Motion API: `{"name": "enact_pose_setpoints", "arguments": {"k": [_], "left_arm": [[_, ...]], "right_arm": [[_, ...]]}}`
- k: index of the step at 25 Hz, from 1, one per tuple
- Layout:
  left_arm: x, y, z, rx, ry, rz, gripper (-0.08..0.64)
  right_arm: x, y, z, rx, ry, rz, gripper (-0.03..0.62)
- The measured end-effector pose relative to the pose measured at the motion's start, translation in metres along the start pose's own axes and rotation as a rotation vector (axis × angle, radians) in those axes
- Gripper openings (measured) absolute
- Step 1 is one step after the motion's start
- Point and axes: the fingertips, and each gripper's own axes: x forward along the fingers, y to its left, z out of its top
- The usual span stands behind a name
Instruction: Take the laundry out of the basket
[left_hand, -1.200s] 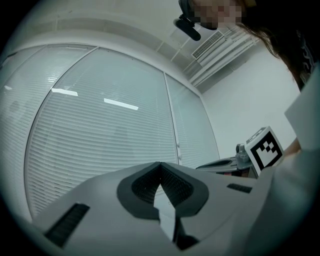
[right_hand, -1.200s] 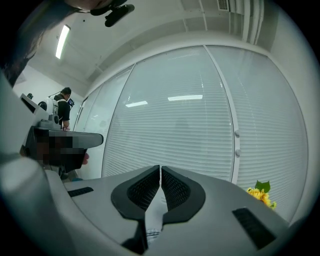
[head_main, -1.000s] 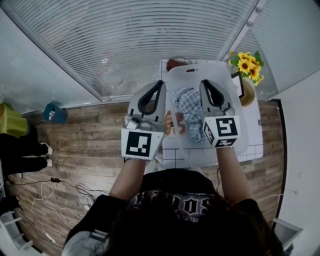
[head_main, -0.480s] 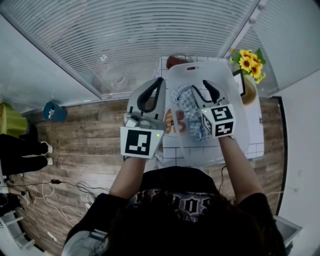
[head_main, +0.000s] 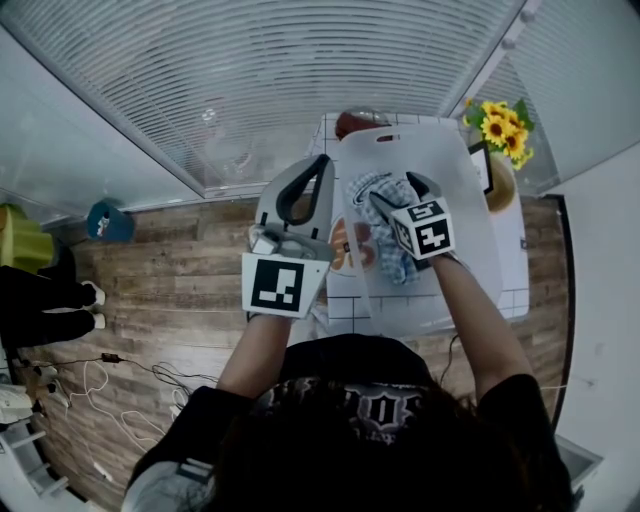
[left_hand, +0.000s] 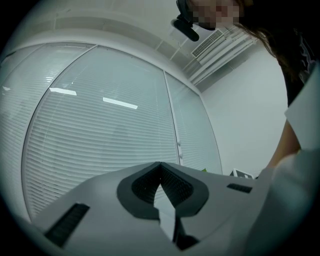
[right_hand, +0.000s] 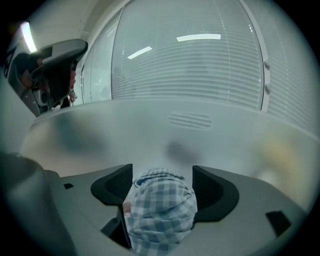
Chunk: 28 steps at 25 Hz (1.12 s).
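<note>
A translucent white basket (head_main: 470, 205) stands on a white tiled table (head_main: 345, 312). Inside it lies a blue-and-white checked cloth (head_main: 376, 218). My right gripper (head_main: 395, 190) reaches down into the basket, its jaws opening. In the right gripper view the checked cloth (right_hand: 160, 210) bulges up between the spread jaws of the right gripper (right_hand: 162, 172), and the pads stand off from it. My left gripper (head_main: 318, 166) hovers left of the basket, shut and holding nothing. In the left gripper view the left gripper (left_hand: 160, 165) points at the window blinds.
Sunflowers (head_main: 497, 125) in a pot and a small dark-framed object (head_main: 478, 168) stand at the table's right. A reddish-brown object (head_main: 352, 122) sits behind the basket, and an orange patterned item (head_main: 340, 245) lies at its left. Cables (head_main: 90, 385) trail over the wooden floor.
My right gripper has moved forward and left, down into the basket over the checked cloth, and its jaws have spread from shut to wide. The left gripper has stayed put.
</note>
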Motion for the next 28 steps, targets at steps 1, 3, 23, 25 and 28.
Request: {"name": "enact_pose_setpoints", "arguments": {"k": [1, 3, 23, 25, 28], "left_arm": [[0.000, 0.000, 0.000, 0.000, 0.001, -0.001, 0.000], [0.000, 0.001, -0.002, 0.001, 0.007, 0.001, 0.000], [0.001, 0.011, -0.012, 0.005, 0.031, 0.022, 0.001], [0.002, 0.011, -0.011, 0.007, 0.032, 0.024, 0.000], [0.003, 0.011, -0.010, 0.013, 0.032, 0.027, 0.000]], "right_arm": [[0.004, -0.001, -0.009, 0.004, 0.029, 0.004, 0.370], [0.011, 0.000, -0.024, 0.003, 0.079, 0.016, 0.374], [0.042, -0.011, -0.093, 0.112, 0.276, 0.006, 0.393], [0.042, -0.014, -0.095, 0.135, 0.282, 0.012, 0.391], [0.044, -0.015, -0.096, 0.148, 0.289, 0.018, 0.390]]}}
